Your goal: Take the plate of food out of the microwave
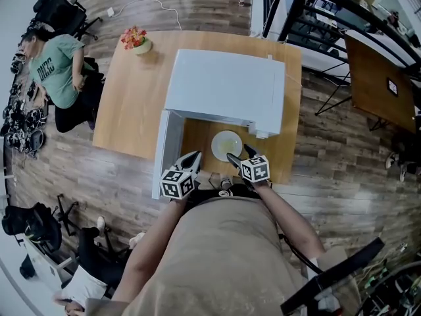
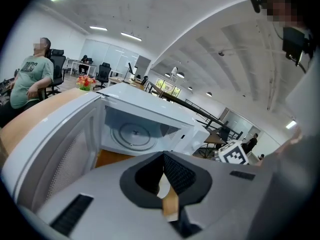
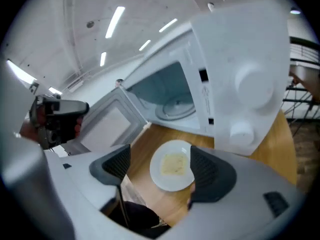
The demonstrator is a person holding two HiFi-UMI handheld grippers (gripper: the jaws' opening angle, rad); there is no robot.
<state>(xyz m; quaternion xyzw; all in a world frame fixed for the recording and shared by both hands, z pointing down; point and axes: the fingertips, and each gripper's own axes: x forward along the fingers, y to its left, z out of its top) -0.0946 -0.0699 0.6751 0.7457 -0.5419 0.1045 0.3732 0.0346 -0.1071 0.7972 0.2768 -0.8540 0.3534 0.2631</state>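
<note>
The white plate (image 1: 226, 145) with a pale yellow food portion lies on the wooden table (image 1: 131, 110), just in front of the white microwave (image 1: 223, 87). The microwave door (image 1: 168, 153) stands swung open to the left. Inside, the glass turntable (image 2: 132, 134) is bare. My right gripper (image 1: 241, 155) is open at the plate's near edge. In the right gripper view the plate (image 3: 172, 165) shows between the spread fingers of the right gripper (image 3: 160, 156), and the pads do not press on it. My left gripper (image 1: 191, 162) is shut and empty beside the door, its jaws (image 2: 163, 176) pointing at the cavity.
A small pot of red flowers (image 1: 136, 41) stands at the table's far left corner. A person in a green shirt (image 1: 62, 71) sits left of the table. A dark desk (image 1: 378, 84) is at the right, and office chairs (image 1: 59, 12) stand on the wood floor.
</note>
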